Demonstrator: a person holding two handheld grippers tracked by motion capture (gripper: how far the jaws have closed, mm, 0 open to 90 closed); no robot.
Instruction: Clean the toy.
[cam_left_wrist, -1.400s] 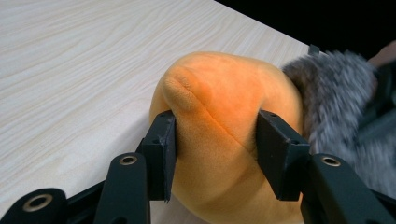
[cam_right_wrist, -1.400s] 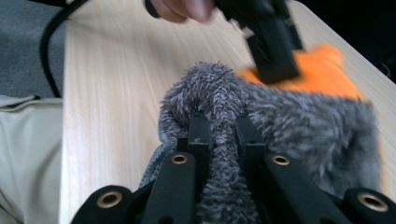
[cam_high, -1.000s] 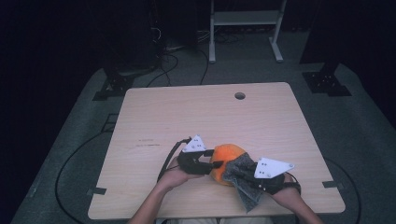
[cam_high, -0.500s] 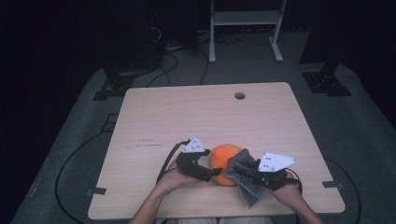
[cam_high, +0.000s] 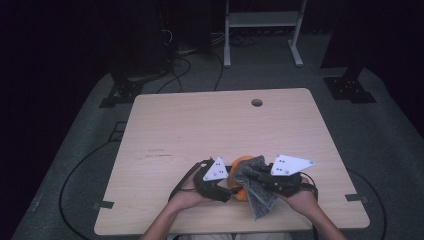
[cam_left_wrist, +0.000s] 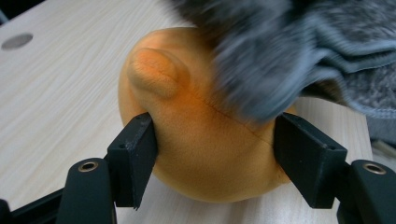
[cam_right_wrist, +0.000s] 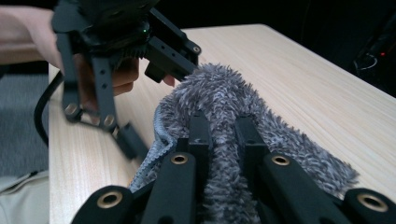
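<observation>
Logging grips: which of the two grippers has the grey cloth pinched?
The right gripper, jaws shut on the fuzzy grey cloth; the left gripper flanks the orange plush ball instead.

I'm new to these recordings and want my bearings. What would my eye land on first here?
First, the orange plush ball near the front edge of the wooden table, sitting between the jaws of the left tongs, which have just been closing around it. Next, the fuzzy grey cloth pinched in the right tongs and draped against the ball's right side.
</observation>
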